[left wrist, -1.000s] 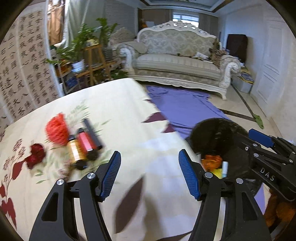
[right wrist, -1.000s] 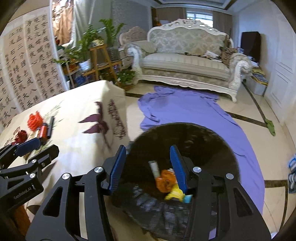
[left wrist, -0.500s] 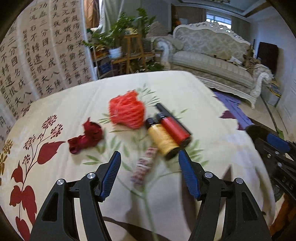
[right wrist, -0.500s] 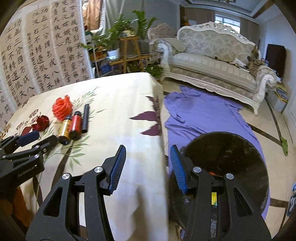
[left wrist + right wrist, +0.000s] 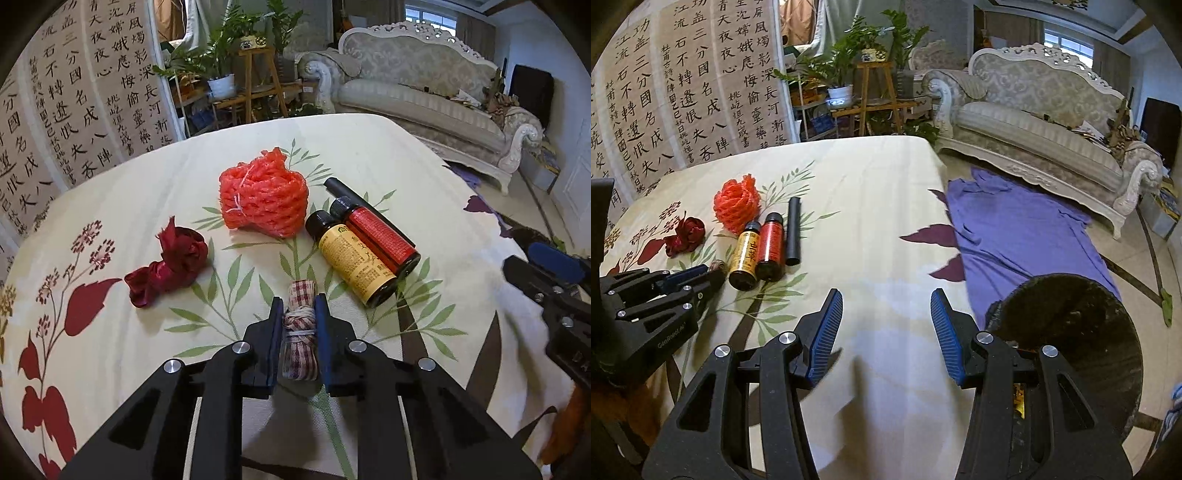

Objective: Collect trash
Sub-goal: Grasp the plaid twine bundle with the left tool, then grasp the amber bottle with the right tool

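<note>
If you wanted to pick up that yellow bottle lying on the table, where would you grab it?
Across the middle of the yellow bottle, coming down from above. It lies flat, touching the red bottle, so nudge one finger into that seam and close across the round body.

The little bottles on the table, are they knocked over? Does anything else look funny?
Yes. The yellow bottle and red bottle lie on their sides, touching, caps on, nothing spilled. On the floor, a purple cloth lies crumpled beside the black bin.
</note>
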Action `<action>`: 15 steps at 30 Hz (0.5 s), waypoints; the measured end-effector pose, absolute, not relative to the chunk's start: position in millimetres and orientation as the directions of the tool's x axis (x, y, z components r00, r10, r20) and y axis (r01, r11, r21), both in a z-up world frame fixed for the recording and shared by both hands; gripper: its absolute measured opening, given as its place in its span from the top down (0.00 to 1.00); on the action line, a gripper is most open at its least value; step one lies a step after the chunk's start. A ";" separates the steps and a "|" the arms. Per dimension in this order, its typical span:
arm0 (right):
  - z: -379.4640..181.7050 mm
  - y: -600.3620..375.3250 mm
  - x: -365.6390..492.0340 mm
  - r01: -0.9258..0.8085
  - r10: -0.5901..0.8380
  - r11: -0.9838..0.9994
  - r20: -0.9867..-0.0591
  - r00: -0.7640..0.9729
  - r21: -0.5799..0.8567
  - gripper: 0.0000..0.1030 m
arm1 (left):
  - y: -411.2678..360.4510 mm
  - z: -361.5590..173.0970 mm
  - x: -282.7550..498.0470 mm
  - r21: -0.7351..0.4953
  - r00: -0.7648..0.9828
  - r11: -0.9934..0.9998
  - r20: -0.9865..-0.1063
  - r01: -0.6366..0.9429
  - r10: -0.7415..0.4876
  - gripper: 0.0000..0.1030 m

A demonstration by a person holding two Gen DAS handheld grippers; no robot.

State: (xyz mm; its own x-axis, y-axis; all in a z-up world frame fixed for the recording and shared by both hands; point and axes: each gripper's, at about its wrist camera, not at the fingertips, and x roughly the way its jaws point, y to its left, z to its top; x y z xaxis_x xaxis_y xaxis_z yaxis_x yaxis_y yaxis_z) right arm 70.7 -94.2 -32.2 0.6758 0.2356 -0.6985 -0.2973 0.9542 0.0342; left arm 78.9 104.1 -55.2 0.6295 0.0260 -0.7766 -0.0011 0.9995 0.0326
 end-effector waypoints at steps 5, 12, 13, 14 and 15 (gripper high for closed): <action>-34.1 -80.7 76.3 -0.326 0.257 0.945 -0.704 0.662 0.039 0.53 | 116.6 -53.6 75.1 0.009 0.634 1.000 -0.773 -0.028 0.025 0.82; -27.4 -53.6 84.4 -0.378 0.299 0.925 -0.697 0.651 0.043 0.53 | 147.9 -53.1 73.4 0.023 0.633 0.995 -0.770 -0.094 0.077 0.82; -25.3 -48.7 84.3 -0.388 0.308 0.921 -0.693 0.651 0.044 0.53 | 152.6 -53.3 71.9 0.027 0.632 0.994 -0.770 -0.106 0.088 0.82; -24.1 -44.6 84.0 -0.396 0.315 0.917 -0.691 0.651 0.045 0.53 | 156.4 -53.5 70.7 0.030 0.632 0.993 -0.769 -0.116 0.098 0.82; -21.8 -38.6 83.6 -0.408 0.324 0.912 -0.687 0.650 0.044 0.53 | 163.4 -53.4 69.6 0.031 0.630 0.991 -0.769 -0.132 0.107 0.82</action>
State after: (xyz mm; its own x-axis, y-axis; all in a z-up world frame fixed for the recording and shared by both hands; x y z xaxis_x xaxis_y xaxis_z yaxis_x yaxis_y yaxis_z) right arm 83.6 -38.6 -21.8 0.6499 0.3241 -0.6874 -0.4083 0.9118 0.0438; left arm 69.6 163.4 -53.4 0.6303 0.1075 -0.7689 -0.1316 0.9908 0.0306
